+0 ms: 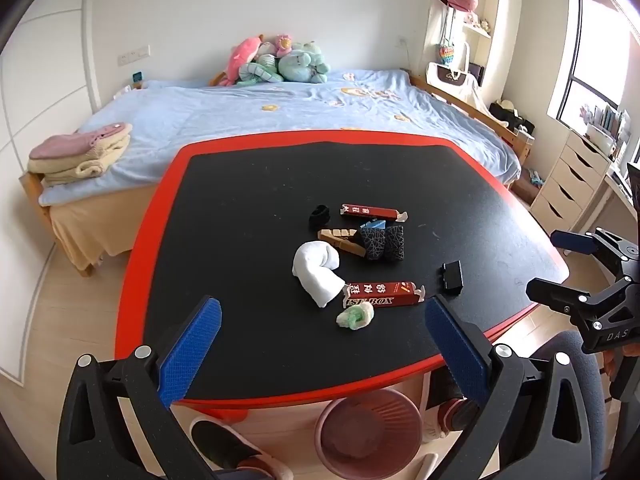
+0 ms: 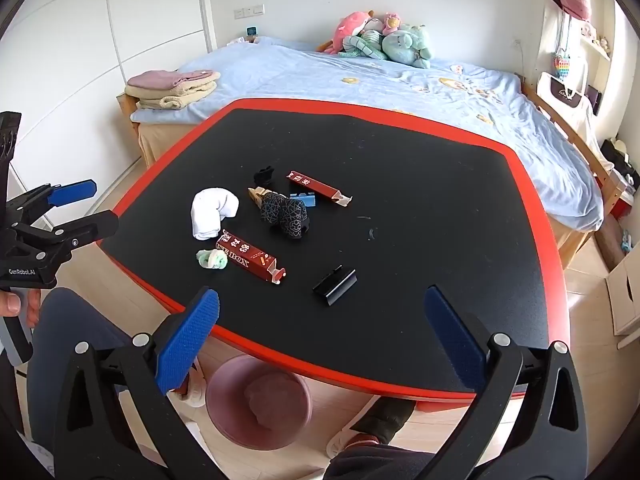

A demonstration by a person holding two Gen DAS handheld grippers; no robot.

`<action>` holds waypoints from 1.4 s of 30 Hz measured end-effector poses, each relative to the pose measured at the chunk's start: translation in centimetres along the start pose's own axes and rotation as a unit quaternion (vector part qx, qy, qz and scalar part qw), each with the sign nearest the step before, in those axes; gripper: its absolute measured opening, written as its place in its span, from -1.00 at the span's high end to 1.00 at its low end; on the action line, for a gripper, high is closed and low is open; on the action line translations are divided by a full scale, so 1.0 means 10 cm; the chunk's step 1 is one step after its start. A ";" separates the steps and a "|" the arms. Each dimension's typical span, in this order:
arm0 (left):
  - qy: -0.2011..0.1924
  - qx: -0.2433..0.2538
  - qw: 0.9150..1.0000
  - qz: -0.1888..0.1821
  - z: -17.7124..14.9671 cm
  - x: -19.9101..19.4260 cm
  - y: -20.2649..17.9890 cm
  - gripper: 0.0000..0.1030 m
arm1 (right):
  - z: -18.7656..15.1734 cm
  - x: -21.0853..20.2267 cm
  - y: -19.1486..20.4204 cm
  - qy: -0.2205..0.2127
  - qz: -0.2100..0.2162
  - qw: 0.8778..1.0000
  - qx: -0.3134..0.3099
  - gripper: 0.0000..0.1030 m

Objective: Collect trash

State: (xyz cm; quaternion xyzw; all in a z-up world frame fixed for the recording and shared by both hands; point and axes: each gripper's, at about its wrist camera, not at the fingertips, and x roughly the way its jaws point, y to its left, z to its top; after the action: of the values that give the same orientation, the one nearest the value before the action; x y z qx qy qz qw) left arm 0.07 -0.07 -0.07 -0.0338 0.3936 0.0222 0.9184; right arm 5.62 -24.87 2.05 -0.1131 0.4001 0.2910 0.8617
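On the black table top [image 1: 248,184] [image 2: 420,168] lie two torn red cartons, one near [image 1: 384,294] [image 2: 250,258] and one farther back [image 1: 374,212] [image 2: 318,188]. Beside the near carton sits a crumpled green-and-white wrapper [image 1: 356,316] [image 2: 212,260]. A rolled white sock [image 1: 316,272] [image 2: 212,210], patterned black socks [image 1: 382,242] [image 2: 284,214], a small black cloth [image 1: 319,216] [image 2: 264,176], a wooden clip [image 1: 340,238] and a black clip [image 1: 452,276] [image 2: 334,280] lie around them. A pink waste bin [image 1: 368,432] [image 2: 258,402] stands on the floor under the near edge. My left gripper [image 1: 322,354] and right gripper [image 2: 320,340] hover open above that edge, empty.
The table has a red rim [image 1: 132,280] [image 2: 540,216]. Behind it is a bed [image 1: 248,112] with folded towels [image 1: 80,152] and plush toys [image 1: 280,60]. White drawers [image 1: 568,184] stand at the right. A person's legs and shoes [image 2: 372,432] are beside the bin.
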 end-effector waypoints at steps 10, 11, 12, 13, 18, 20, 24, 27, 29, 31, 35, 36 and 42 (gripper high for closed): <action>-0.004 -0.007 1.000 -0.009 -0.05 0.05 -0.02 -0.90 | 0.00 0.01 0.01 0.004 0.002 1.000 0.002 -0.95; -0.004 -0.009 1.000 -0.009 -0.05 0.05 -0.03 -0.90 | -0.01 0.03 0.01 0.004 0.002 1.000 0.001 -0.95; -0.002 -0.010 1.000 -0.007 -0.06 0.05 -0.03 -0.90 | 0.00 0.02 0.00 0.004 0.002 1.000 0.000 -0.95; -0.001 -0.010 1.000 -0.004 -0.07 0.06 -0.04 -0.90 | 0.00 0.02 0.00 0.004 0.002 1.000 -0.001 -0.95; 0.006 -0.016 1.000 -0.006 -0.05 0.06 0.05 -0.90 | -0.02 0.03 0.02 0.002 0.004 1.000 -0.003 -0.95; 0.006 -0.017 1.000 -0.006 -0.06 0.05 0.04 -0.90 | -0.02 0.02 0.03 0.003 0.005 1.000 -0.008 -0.95; 0.008 -0.018 1.000 -0.003 -0.05 0.04 0.05 -0.90 | -0.02 0.01 0.04 0.003 0.005 1.000 -0.010 -0.95; 0.008 -0.018 1.000 -0.002 -0.04 0.04 0.05 -0.90 | -0.01 0.00 0.05 0.002 0.006 1.000 -0.010 -0.95; 0.008 -0.018 1.000 -0.002 -0.04 0.04 0.06 -0.90 | 0.00 0.00 0.05 0.002 0.006 1.000 -0.011 -0.95; 0.007 -0.017 1.000 -0.001 -0.04 0.04 0.06 -0.90 | 0.00 0.00 0.05 0.002 0.007 1.000 -0.011 -0.95; 0.009 -0.018 1.000 0.000 -0.03 0.03 0.08 -0.90 | 0.00 0.00 0.06 0.002 0.006 1.000 -0.012 -0.95; 0.009 -0.018 1.000 0.001 -0.03 0.03 0.09 -0.90 | 0.00 0.00 0.06 0.002 0.007 1.000 -0.012 -0.95; 0.012 -0.017 1.000 0.004 0.00 0.03 0.08 -0.90 | 0.01 0.01 0.05 0.004 0.011 1.000 -0.015 -0.95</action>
State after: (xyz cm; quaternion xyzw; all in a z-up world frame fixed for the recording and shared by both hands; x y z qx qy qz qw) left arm 0.21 0.74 -0.38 -0.0482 0.4044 0.0318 0.9128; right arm 5.46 -24.42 2.01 -0.1225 0.4007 0.3060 0.8548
